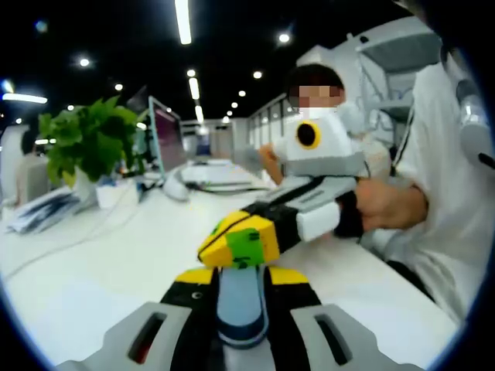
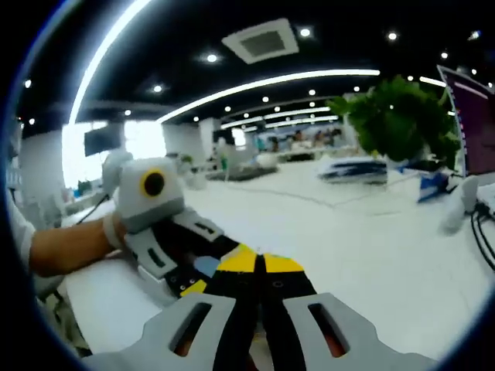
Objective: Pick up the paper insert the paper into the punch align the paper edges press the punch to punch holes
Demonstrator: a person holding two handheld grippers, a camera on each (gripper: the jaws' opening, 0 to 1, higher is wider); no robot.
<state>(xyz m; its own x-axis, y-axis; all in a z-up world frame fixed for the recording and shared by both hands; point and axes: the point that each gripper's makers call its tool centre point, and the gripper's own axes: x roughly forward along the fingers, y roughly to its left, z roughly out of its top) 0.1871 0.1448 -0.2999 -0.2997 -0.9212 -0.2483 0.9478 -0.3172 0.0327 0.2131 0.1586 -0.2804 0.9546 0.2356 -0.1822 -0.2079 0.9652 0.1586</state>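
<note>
Both claws are held low over the white worktop [image 1: 116, 263], tips brought together nose to nose, which reads to me as a ready pose before any work starts.

In the left gripper view the left claw [image 1: 241, 280] has its yellow-tipped jaws parted a little around a blue-grey pad, gripping nothing; the right claw [image 1: 236, 243] comes in from the right, its yellow and green tip just above the left one's, held by a hand [image 1: 387, 205].

In the right gripper view the right claw [image 2: 261, 264] has its jaws pressed together with nothing between them, and the left claw [image 2: 203, 272] sits just beside it.

I can't spot the paper or the punch anywhere. A potted plant [image 1: 85, 143] and a monitor [image 1: 166, 127] stand well back.
</note>
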